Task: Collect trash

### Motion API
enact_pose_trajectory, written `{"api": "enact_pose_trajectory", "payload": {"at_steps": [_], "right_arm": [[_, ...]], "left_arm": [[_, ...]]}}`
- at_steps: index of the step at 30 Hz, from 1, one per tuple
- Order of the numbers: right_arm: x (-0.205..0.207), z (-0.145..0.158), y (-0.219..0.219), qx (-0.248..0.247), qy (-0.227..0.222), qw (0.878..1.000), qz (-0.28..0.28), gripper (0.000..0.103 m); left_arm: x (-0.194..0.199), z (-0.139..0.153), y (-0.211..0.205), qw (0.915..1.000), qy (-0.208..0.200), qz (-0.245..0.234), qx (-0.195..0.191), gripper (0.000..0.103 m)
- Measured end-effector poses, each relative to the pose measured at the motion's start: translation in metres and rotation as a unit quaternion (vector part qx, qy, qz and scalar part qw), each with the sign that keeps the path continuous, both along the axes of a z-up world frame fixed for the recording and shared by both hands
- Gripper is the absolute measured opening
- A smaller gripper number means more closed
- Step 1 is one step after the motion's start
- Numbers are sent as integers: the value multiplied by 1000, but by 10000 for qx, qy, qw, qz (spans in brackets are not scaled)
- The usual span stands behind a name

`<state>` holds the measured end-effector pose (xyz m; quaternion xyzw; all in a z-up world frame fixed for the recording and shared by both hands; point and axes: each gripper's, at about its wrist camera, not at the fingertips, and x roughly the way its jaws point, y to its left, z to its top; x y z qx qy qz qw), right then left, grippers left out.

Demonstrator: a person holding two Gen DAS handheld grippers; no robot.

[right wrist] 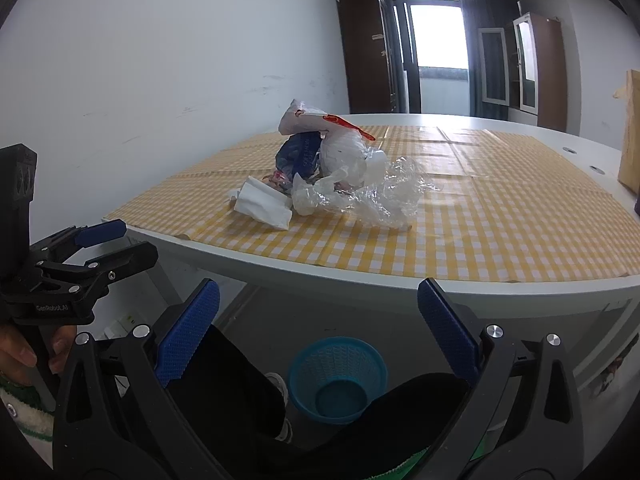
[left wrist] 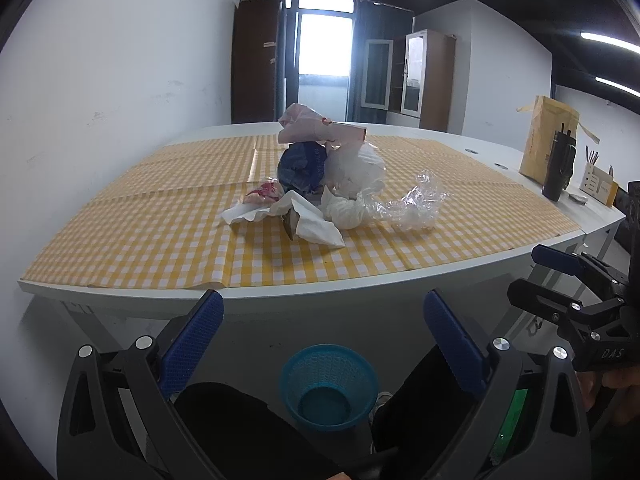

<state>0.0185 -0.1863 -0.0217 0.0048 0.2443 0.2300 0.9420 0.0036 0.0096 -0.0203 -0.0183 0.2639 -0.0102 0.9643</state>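
The trash pile (left wrist: 320,184) sits near the middle of a yellow checked cloth (left wrist: 160,216) on a white table (left wrist: 360,300): a pink bag (left wrist: 308,124) on top, a blue wrapper (left wrist: 300,168) beneath it, white tissue (left wrist: 312,224) at the near edge, and clear plastic (left wrist: 416,200) spreading to the right. Both grippers are held short of the table's near edge, below its top and apart from the pile. Left gripper (left wrist: 324,324) — jaws spread wide, nothing between the blue pads. Right gripper (right wrist: 320,316) — jaws likewise spread wide and empty. A blue mesh basket (left wrist: 328,388) stands on the floor below the table, between the person's dark-clad legs (left wrist: 228,424). At the table's right end stand a brown paper bag (left wrist: 548,136) and, just in front of it, a black bottle (left wrist: 558,168).
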Motion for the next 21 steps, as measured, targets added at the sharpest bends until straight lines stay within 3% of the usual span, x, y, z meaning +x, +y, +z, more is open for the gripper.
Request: {"api": "enact_pose_trajectory", "payload": {"at_steps": [6,16,21], "right_arm": [[6,7,0,29,-60,10000,-14,95],[43,28,6,89,-138,9998,-106,94],[68,38,15,78,-139,9998,-84,94]], "left_arm": [[9,2,10,9998,124,84,-132,97],[35,41,35,9986,-400,28,-338,97],[64,61,49,9965,-491,-28,-673,97]]}}
